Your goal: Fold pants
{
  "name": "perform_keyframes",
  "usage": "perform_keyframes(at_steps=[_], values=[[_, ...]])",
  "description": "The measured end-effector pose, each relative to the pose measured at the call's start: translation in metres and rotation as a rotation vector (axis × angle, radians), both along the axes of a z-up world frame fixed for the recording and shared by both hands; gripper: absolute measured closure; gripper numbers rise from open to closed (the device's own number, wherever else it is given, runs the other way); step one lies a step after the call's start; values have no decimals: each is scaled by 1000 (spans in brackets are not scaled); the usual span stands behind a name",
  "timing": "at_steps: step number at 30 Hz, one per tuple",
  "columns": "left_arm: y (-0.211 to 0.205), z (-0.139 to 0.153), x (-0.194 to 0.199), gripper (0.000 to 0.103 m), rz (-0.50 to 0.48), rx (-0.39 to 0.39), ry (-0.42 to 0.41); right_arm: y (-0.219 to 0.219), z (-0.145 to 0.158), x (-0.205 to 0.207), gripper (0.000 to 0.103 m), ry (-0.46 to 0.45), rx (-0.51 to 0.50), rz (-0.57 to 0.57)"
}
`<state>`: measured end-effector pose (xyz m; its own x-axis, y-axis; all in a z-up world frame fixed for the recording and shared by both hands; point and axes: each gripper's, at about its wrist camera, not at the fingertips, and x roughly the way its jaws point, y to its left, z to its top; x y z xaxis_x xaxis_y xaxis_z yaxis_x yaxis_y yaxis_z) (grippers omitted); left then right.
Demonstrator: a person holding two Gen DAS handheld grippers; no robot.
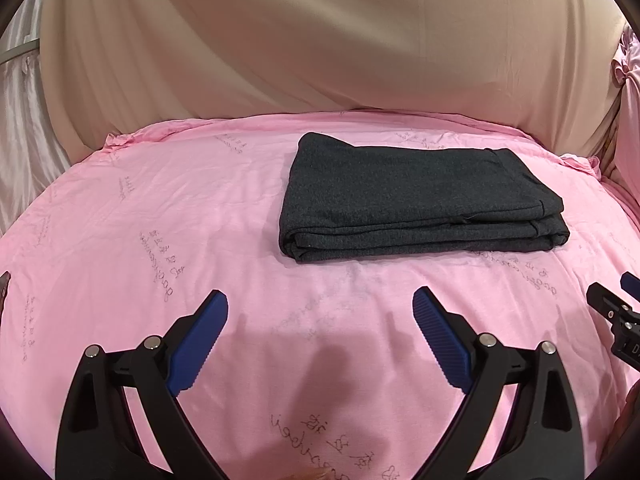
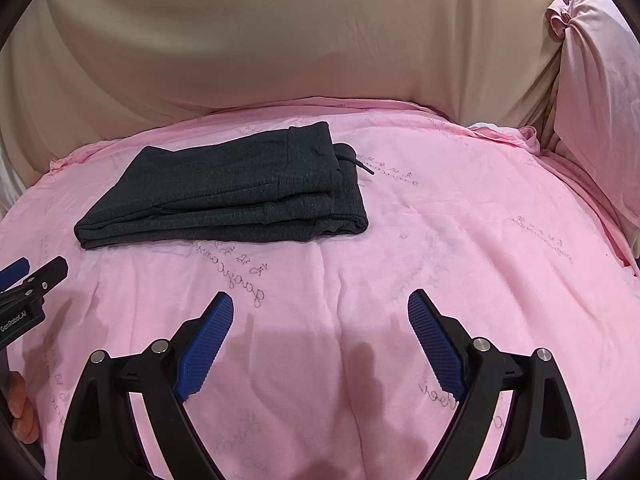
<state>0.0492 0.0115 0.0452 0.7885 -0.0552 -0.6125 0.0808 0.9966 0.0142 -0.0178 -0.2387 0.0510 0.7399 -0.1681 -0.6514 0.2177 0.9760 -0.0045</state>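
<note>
Dark grey pants (image 1: 416, 196) lie folded into a flat stack of layers on the pink bedsheet (image 1: 168, 216). In the right wrist view the pants (image 2: 236, 196) sit at the left, with a drawstring end poking out at their right edge. My left gripper (image 1: 320, 300) hovers over the sheet in front of the pants, open, with nothing between its blue pads. My right gripper (image 2: 320, 304) is open too, empty, over the sheet to the right of the pants. Each gripper's tip shows at the edge of the other's view.
A beige cloth-covered headboard or backrest (image 1: 320, 40) rises behind the bed. A pink pillow (image 2: 592, 92) leans at the far right. A person's fingers (image 2: 20, 412) show at the lower left of the right wrist view. Bare pink sheet (image 2: 480, 220) surrounds the pants.
</note>
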Motion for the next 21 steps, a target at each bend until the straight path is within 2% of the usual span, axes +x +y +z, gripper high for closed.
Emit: perform_keyframes(at_steps=[7,8,10,14,21], values=[[-1,-1,2,15,-1,3,8,0,0,0,16,2,-1,1],[-2,-2,2,14,-4,8,10,0,0,0,16,2,-1,1],[-7,-2,2,5,-17,28,15,1,0,0,16,3,-2,0],[-18,-5,2,5,-15,87,16,2,-1,1,16,4,-8,2],[-16,-1,-3,5,-23,66,-9,3,-1,1,16,11,-15,6]])
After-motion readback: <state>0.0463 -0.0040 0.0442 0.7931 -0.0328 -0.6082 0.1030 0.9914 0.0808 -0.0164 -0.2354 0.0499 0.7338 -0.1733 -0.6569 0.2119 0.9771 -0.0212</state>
